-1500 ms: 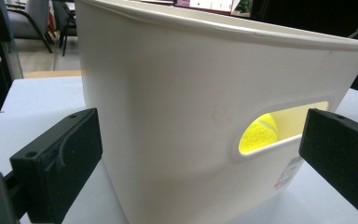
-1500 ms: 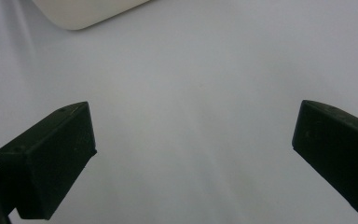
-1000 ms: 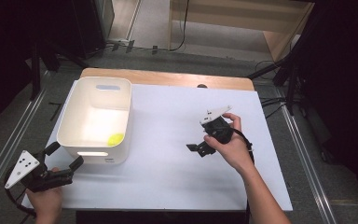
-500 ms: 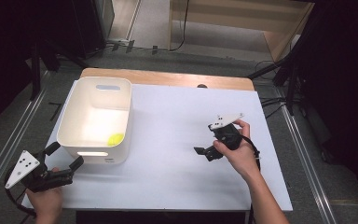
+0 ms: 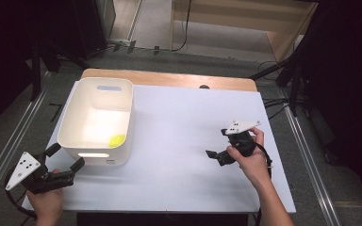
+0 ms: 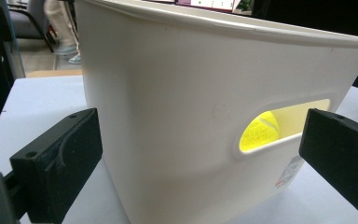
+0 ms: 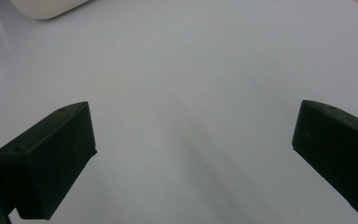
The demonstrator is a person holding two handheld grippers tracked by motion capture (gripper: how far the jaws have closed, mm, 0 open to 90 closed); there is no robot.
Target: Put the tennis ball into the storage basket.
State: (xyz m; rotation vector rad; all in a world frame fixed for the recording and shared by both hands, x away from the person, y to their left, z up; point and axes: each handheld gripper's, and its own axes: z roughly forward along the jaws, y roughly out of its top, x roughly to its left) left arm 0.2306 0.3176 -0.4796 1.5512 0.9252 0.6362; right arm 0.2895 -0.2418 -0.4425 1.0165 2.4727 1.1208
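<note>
While the left gripper (image 5: 63, 165) sits at lower left of the high view, jaws apart and empty, just beside the white bin (image 5: 70, 125), the yellow ball (image 5: 118, 140) lies inside the bin's near right corner. On the worktop (image 5: 179, 141), right of centre, the right gripper (image 5: 215, 157) has jaws apart, empty.

I see the bin (image 6: 177, 116) as smooth white plastic with a faint satin sheen. Through its handle slot, the yellow ball (image 6: 260, 132) looks fuzzy, like felt. The table (image 5: 188, 141) wears a matt white sheet over a wooden edge. My left hand-held gripper (image 6: 200, 163) has matt black plastic jaws.
</note>
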